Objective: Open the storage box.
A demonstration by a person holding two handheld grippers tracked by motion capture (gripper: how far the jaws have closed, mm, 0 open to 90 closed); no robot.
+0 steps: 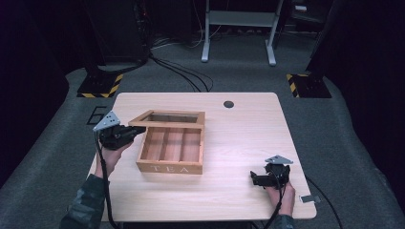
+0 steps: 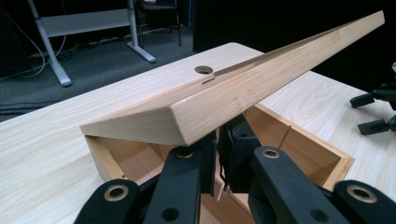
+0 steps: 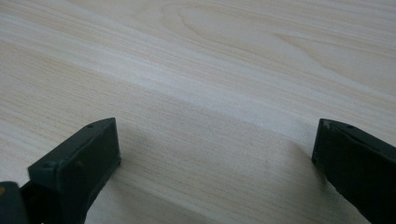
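A wooden tea box (image 1: 169, 168) marked TEA stands at the middle left of the table, with three bare compartments showing. Its framed lid (image 1: 167, 125) is tilted up from the box. My left gripper (image 1: 141, 130) reaches in at the lid's left front corner. In the left gripper view the jaws (image 2: 217, 154) stand almost together under the raised corner of the lid (image 2: 243, 93), which lies over them above the box (image 2: 308, 140). My right gripper (image 1: 260, 180) rests near the table's front right, apart from the box. Its jaws (image 3: 217, 140) stand wide open over bare wood.
The light wooden table (image 1: 239, 138) has a round cable hole (image 1: 229, 104) near its far edge. Cables run over the grey floor behind, where a grey metal stand (image 1: 239, 28) is placed. Yellow-black striped bases (image 1: 100, 86) sit at both far corners.
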